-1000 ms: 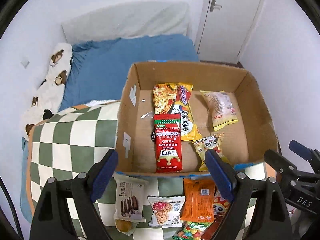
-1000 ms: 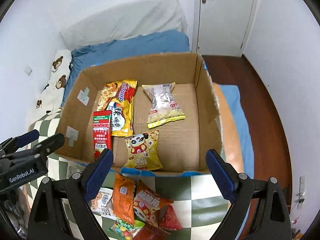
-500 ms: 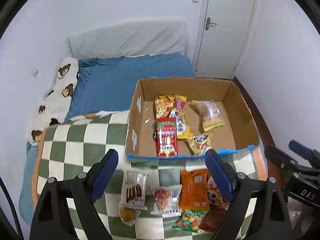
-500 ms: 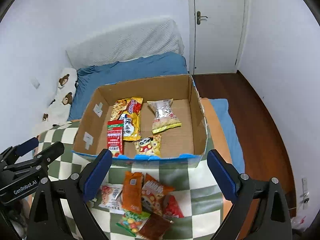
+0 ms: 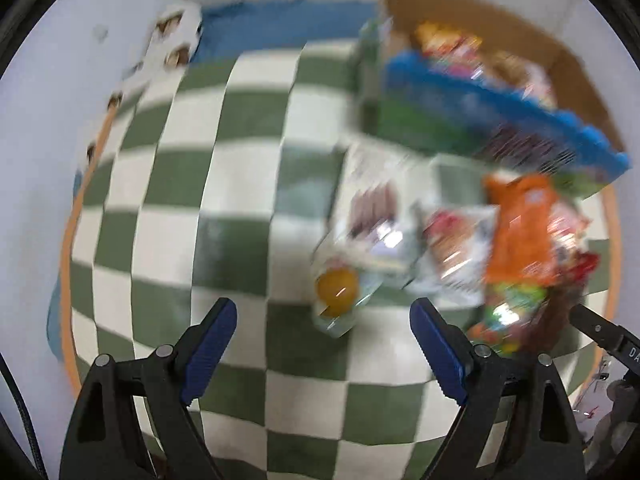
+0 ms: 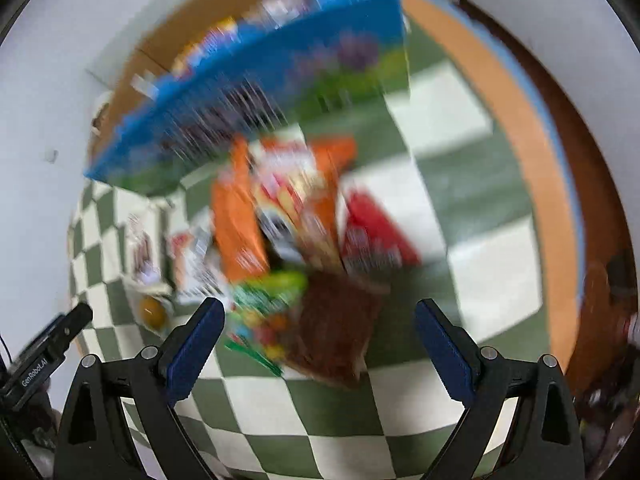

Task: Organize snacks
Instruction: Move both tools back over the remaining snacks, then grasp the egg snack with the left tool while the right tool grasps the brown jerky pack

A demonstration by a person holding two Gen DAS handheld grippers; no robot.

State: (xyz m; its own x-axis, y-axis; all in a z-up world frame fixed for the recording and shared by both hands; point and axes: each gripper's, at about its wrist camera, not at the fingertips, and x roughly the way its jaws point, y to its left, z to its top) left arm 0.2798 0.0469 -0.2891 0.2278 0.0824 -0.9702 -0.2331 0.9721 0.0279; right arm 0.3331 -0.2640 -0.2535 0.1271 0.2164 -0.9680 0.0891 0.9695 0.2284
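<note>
Both views are motion-blurred. A heap of snack packets lies on the green-and-white checked blanket (image 5: 240, 184) in front of the cardboard box (image 5: 500, 92). My left gripper (image 5: 324, 320) is open, empty, pointing down just short of a clear packet with a yellow round snack (image 5: 336, 288); a white biscuit packet (image 5: 376, 216) and an orange packet (image 5: 516, 224) lie beyond. My right gripper (image 6: 320, 316) is open and empty, hanging over a brown packet (image 6: 336, 324) and a colourful candy bag (image 6: 264, 312). An orange packet (image 6: 236, 232) and a red packet (image 6: 372, 236) sit farther off.
The box (image 6: 256, 80) has a blue printed front wall and holds several snacks. A blue bedsheet (image 5: 280, 28) and a bear-print pillow (image 5: 172, 36) lie beyond the blanket. Brown floor (image 6: 592, 160) runs along the bed's right edge. The other gripper (image 6: 48, 344) shows at the left.
Both grippers have pulled back from above the box and dropped low toward the loose packets on the blanket, tipping steeply down. The box has slid to the top of both views. Jaws stay wide.
</note>
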